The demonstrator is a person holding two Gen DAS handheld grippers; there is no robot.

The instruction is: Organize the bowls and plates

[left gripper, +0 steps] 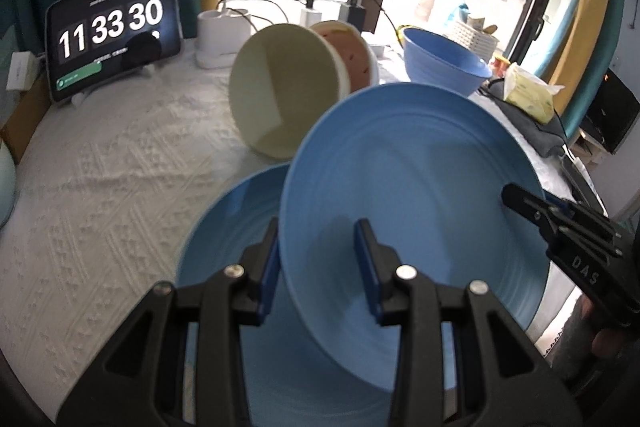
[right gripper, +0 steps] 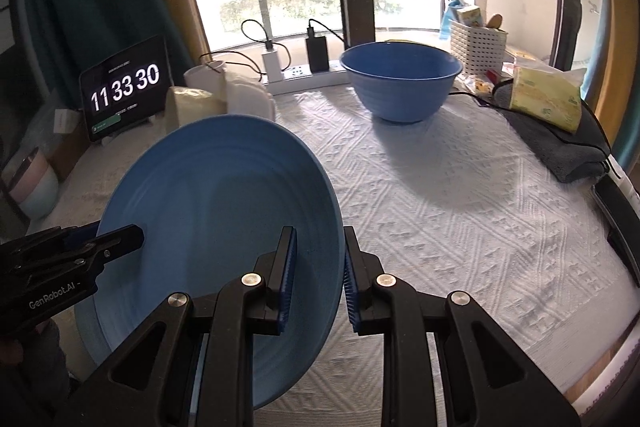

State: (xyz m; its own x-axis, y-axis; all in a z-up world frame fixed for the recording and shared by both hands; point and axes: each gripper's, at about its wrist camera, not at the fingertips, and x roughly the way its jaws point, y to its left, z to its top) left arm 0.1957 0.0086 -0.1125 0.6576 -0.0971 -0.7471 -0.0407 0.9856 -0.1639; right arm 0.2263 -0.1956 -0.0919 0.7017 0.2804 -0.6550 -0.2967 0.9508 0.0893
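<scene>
Left gripper: its two blue-padded fingers straddle the near-left rim of the upper blue plate, one pad on each face. A gap shows beside the right pad, so I cannot tell whether the rim is clamped.
Right gripper: its fingers straddle the right rim of the same plate, one pad over the inner face and one outside. A narrow gap shows on each side, so whether it grips cannot be told.
Upper blue plate: tilted and raised above the table, held between the two grippers at opposite edges.
Lower blue plate: lies flat on the white tablecloth, near and left, partly under the tilted plate.
Cream bowl: on its side behind the plates, opening toward the left wrist camera.
Pink bowl: on its side just behind the cream bowl, touching or nested against it.
Blue bowl: upright at the far side of the table, right of centre, apart from the plates.
Tablet: propped at the far left, showing 11 33 30.
White basket: far right, beyond the blue bowl.
Tissue pack: on a grey cloth at the right edge.
</scene>
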